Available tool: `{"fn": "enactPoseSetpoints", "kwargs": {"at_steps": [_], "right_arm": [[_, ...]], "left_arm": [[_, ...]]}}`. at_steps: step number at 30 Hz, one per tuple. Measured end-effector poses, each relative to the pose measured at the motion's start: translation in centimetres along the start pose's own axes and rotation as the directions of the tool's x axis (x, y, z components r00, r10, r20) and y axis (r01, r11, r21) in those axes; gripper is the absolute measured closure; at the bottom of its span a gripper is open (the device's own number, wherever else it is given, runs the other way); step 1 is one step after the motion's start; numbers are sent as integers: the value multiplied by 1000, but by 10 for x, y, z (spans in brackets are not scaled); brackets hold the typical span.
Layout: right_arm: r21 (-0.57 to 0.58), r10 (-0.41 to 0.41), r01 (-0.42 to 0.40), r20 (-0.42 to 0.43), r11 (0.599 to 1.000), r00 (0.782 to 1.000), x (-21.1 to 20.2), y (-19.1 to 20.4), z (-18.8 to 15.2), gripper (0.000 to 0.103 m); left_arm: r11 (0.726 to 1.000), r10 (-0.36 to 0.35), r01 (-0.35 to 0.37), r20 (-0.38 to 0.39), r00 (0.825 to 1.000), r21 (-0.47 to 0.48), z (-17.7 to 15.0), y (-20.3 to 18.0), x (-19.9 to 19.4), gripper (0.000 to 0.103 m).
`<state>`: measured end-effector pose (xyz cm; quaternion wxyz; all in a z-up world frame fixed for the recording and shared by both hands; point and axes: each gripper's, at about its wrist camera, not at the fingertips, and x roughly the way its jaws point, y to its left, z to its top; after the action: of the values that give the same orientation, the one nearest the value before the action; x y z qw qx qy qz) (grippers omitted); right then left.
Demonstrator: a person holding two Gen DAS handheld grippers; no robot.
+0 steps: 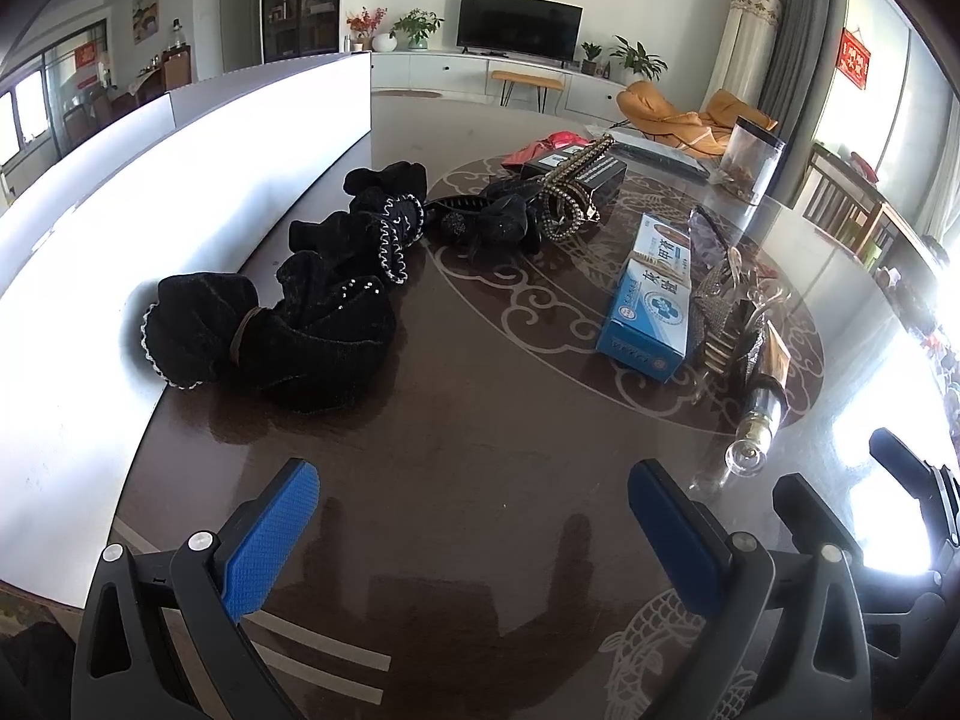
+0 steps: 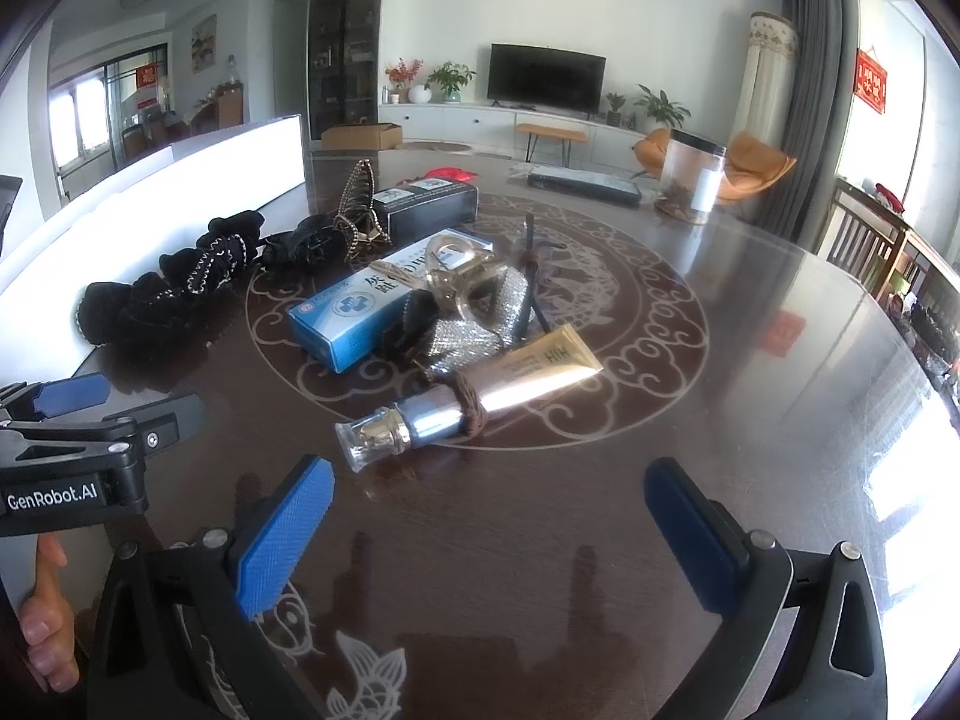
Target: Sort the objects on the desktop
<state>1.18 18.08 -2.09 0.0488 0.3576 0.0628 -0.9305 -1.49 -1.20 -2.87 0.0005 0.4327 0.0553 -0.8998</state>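
On the dark round table (image 1: 480, 420) lie several black scrunchies (image 1: 270, 336) along the white box (image 1: 150, 192) at the left. Blue medicine boxes (image 1: 648, 306) lie right of centre, shown also as blue medicine boxes (image 2: 360, 312). A gold cosmetic tube (image 2: 480, 402) with a brown hair tie round it lies just ahead of my right gripper (image 2: 486, 516). Clear and glittery hair clips (image 2: 474, 294) pile behind it. A black box (image 2: 429, 204) with a beaded clip sits further back. My left gripper (image 1: 474, 510) stands open over bare table, and my right gripper is open too.
A clear jar (image 2: 693, 177) and a flat dark case (image 2: 585, 186) stand at the table's far side. The other hand-held gripper (image 2: 72, 456) and a hand (image 2: 45, 612) show at the left of the right wrist view. Wooden chairs (image 2: 870, 246) stand to the right.
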Motion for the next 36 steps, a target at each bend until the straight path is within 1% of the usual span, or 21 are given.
{"fn": "enactPoseSetpoints", "kwargs": {"at_steps": [17,20,36], "right_arm": [[2,10,-10,-24,1000,1000,4,1,1,0],[4,14,-13,-35,1000,999,6,1,2,0],[5,0,0,-81,1000,997,16,-1,3,0]], "left_arm": [[1000,19,-18,-38,999,14,-4,0,7,0],[1000,12,-12,-59,998,5,-4,1,10,0],[1000,11,-10,-70,997,19,-3,0,10,0]]}}
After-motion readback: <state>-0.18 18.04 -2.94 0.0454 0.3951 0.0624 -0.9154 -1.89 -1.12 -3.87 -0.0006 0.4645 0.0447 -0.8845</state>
